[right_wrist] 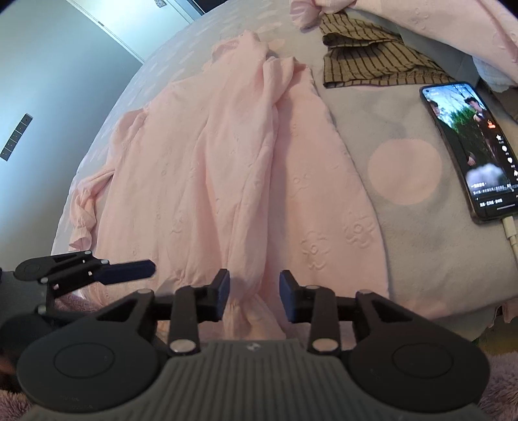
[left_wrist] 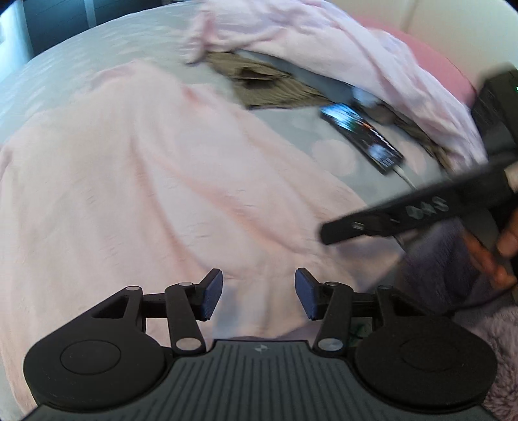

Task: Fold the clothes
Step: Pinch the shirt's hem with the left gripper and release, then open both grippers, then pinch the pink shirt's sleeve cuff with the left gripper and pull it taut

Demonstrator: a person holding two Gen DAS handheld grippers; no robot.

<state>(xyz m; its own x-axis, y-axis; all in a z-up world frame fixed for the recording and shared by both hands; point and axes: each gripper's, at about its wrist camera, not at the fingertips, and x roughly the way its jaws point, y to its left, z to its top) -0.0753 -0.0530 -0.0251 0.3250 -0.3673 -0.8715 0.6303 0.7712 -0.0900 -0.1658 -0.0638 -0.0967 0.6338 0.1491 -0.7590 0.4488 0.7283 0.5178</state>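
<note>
While the pink garment (right_wrist: pixel 226 168) lies spread lengthwise on the bed (right_wrist: pixel 421 259), we hold both grippers at its near hem. Our left gripper (left_wrist: pixel 258 293) hovers over the pink cloth with its jaws apart and nothing pressed between the pads; that view is smeared by blur, so we cannot tell whether the pads brush the fabric. Our right gripper (right_wrist: pixel 254 296) sits at the gathered, ruffled cuff of the garment, jaws apart on either side of that bunched cloth; the cloth passes between them, yet a gap shows beside each pad, so they do not clamp it. Beyond the garment's far end lies a brown striped cloth (right_wrist: pixel 372 61), partly under a heap of pale pink bedding (right_wrist: pixel 437 29). To the garment's right, apart from it, a phone (right_wrist: pixel 476 152) lies face up with its screen lit and a white cable (right_wrist: pixel 513 239) plugged into its near end. A ruffled sleeve (right_wrist: pixel 84 207) trails off the garment's left side
</note>
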